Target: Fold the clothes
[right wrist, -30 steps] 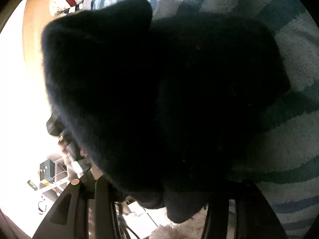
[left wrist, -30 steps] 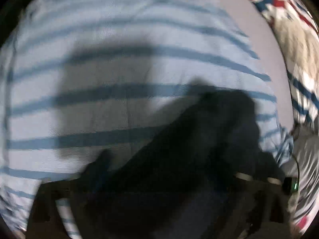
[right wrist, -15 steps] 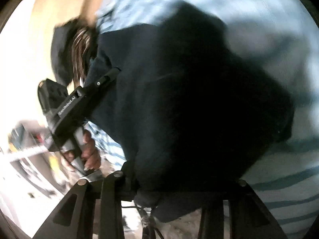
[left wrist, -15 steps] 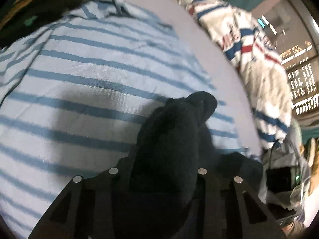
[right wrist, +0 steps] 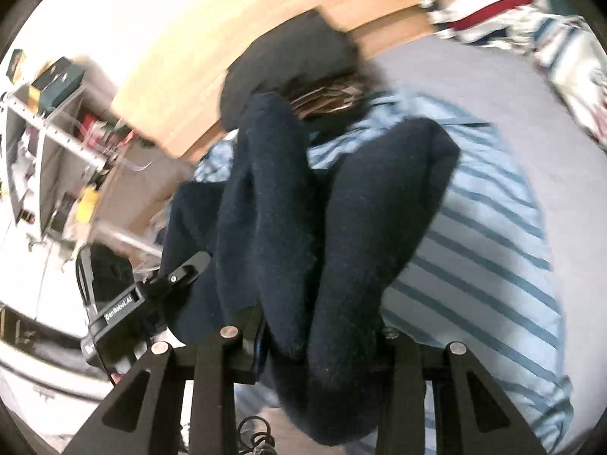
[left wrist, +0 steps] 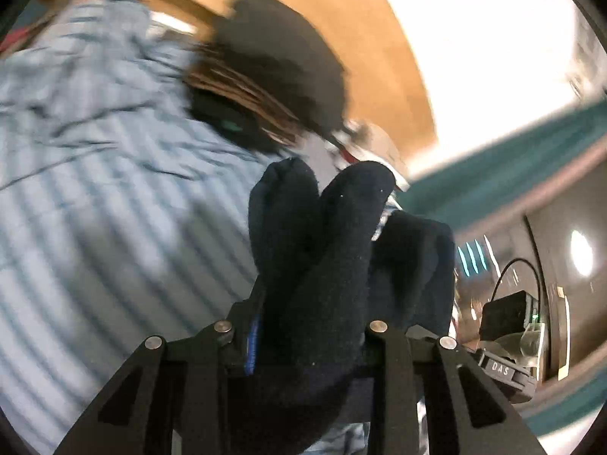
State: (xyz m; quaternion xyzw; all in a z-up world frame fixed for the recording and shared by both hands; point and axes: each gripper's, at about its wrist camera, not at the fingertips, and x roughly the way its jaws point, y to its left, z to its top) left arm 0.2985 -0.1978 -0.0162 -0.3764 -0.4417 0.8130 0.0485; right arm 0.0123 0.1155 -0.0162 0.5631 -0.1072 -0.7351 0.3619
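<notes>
Here both grippers are closed on the same dark navy garment (right wrist: 341, 235), a thick, fleecy piece whose bunched folds bulge up between each pair of jaws; the left gripper (left wrist: 303, 341) pinches one bunch, and the right gripper (right wrist: 307, 337) pinches another. The jaws of both have just been closing, with the navy cloth between them. The garment hangs in the air between the two tools, above the blue-and-white striped shirt (right wrist: 493, 250) that lies spread on the grey bed surface (right wrist: 474, 87). A dark heap with brown streaks (left wrist: 273, 76) sits at the far edge of the striped shirt, by the wooden board (left wrist: 341, 19). The main risk, judging from the thick wads in the jaws, is that each grip holds several layers rather than one clean edge or corner; the garment may then open unevenly, stay twisted, or slip out on one side if the hands pull apart. The views are smeared, which suggests quick movement, and a swinging hem could drag across the striped shirt and rumple it, or catch the dark heap. In the right wrist view the left tool is very near the cloth, so its cable (left wrist: 519, 276) could also snag.
</notes>
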